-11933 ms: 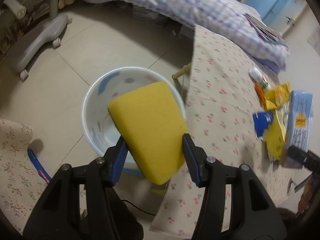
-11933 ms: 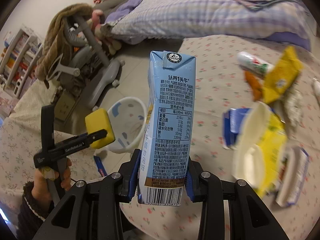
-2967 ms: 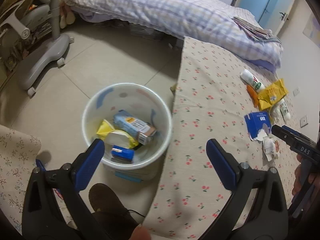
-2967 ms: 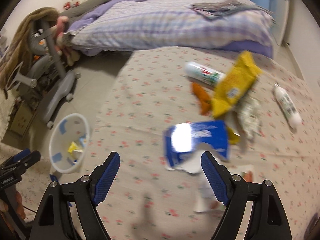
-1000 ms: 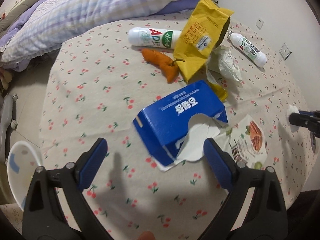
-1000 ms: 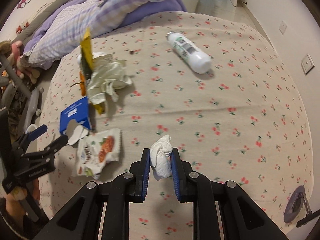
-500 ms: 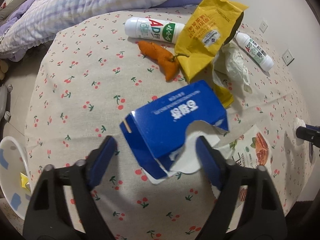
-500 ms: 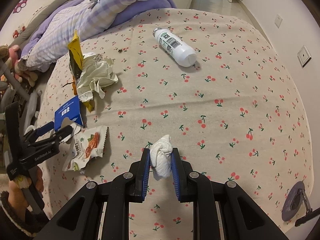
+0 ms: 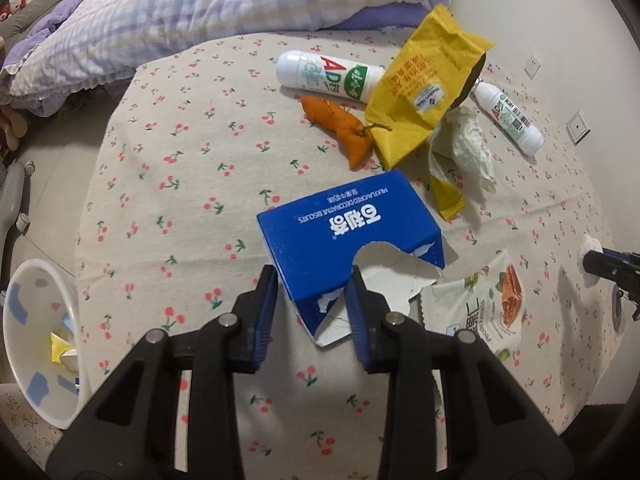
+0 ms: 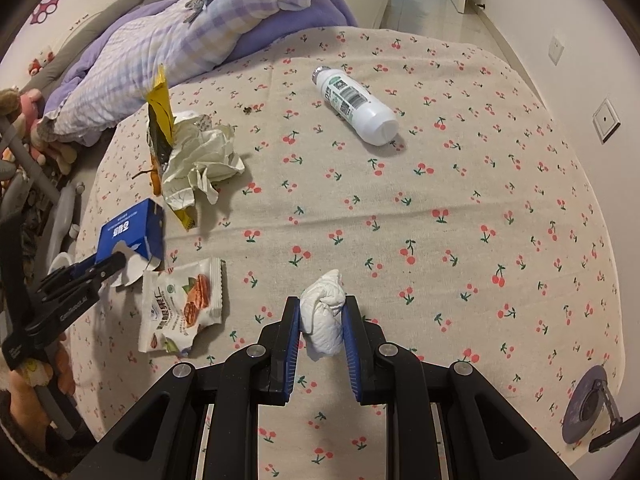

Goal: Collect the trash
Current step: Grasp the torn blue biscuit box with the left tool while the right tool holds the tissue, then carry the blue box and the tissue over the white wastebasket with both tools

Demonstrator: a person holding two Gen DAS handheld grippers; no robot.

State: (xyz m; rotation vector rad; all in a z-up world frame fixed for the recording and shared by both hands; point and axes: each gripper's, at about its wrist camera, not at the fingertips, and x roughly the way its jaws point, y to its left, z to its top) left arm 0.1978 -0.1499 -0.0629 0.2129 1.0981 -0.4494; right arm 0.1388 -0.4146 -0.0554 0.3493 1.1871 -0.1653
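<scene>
While the white tissue wad [image 10: 322,319] is kept pinched in the right gripper [image 10: 320,344], the torn blue box [image 9: 347,240] on the cherry-print cloth [image 9: 172,168] is straddled by the left gripper [image 9: 312,300], whose jaws have just been closing; firm pad contact should be confirmed before lifting toward the white bin [image 9: 24,356]

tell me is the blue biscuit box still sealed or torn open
Torn open. The blue biscuit box lies on its side with a ragged hole at its near end, white inner card showing.

Cherry-print tablecloth [image 10: 460,184] under scattered trash [image 9: 424,92]
</scene>
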